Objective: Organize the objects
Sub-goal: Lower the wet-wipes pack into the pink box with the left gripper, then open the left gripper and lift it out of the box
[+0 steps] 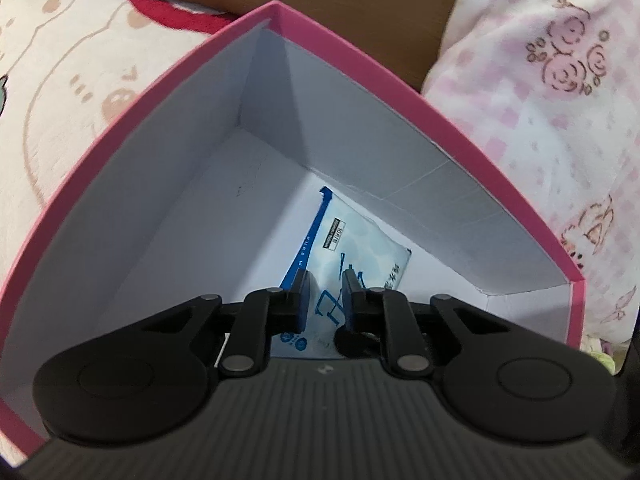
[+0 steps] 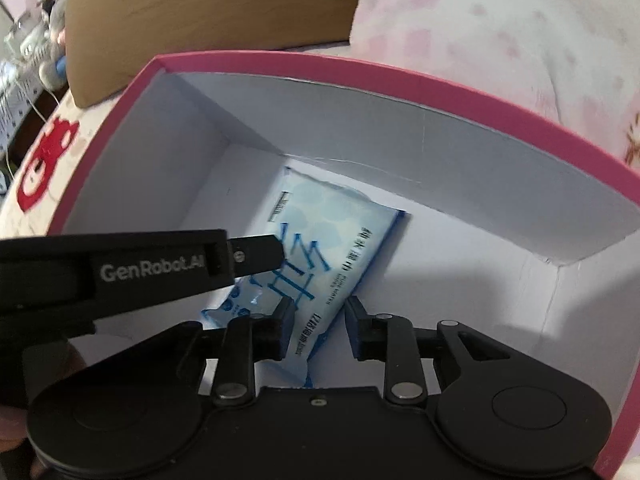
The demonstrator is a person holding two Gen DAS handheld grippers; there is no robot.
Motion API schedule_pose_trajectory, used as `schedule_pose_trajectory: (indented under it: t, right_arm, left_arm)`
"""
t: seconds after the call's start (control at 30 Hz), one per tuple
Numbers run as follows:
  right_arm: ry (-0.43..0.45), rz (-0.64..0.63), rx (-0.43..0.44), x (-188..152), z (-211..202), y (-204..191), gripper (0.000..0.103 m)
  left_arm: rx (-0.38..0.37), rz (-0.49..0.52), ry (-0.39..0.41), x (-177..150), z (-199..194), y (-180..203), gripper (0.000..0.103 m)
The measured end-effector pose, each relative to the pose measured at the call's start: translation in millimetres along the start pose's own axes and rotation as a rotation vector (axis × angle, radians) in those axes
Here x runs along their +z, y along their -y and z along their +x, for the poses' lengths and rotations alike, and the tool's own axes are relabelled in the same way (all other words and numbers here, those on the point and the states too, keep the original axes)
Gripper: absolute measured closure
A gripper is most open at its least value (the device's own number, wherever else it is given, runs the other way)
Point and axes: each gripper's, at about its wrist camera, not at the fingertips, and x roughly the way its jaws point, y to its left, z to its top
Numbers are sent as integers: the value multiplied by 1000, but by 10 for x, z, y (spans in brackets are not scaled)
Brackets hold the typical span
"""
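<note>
A pale blue wet-wipe pack [image 1: 360, 240] [image 2: 328, 232] with dark blue lettering lies slanted on the white floor of a pink-rimmed box [image 1: 400, 84] [image 2: 360, 64], near its right wall. My left gripper [image 1: 326, 284] reaches down into the box with its jaws narrow, pinching the near end of the pack. One of its fingers [image 2: 260, 254] shows in the right wrist view, resting on the pack's left edge. My right gripper [image 2: 320, 312] hovers over the pack's lower right corner. The pack's edge sits between its parted pads, and the right pad stands off it.
The box rests on soft bedding: a pink floral quilt [image 1: 560, 100] to the right and a cartoon blanket [image 1: 60, 60] with a red patch [image 2: 48, 148] to the left. A brown board [image 2: 200, 8] stands behind the box. Cables and clutter [image 2: 24, 52] sit far left.
</note>
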Motion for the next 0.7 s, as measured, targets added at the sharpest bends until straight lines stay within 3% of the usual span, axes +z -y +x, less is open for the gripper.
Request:
schedule_pose_trajectory:
  t: [0.13,0.23,0.33,0.47,0.6,0.7]
  right_arm:
    - [28,25,-2,-18,-22,2,78]
    - [92,-19,-29,-35,-52,-43,80]
    - [85,-38,-26,-51,-55,-82,79]
    - [120,-137,-65,-128,-261,-224,79]
    - [145,-183,-62,-213,-560,-227,75]
    - [179,-202,-56,-320,-814,-186,72]
  left_arm:
    - [-21,-25,8,42,-7,-30,87]
    - [-34,-22,64,38,-60,-2,88]
    - [-69,-32,49,37,-107,10,87]
    - [32,13,45,13,-226,105,86]
    - [8,29,65,12,-512,123,80]
    - [7,44,74,-65,-764,147,68]
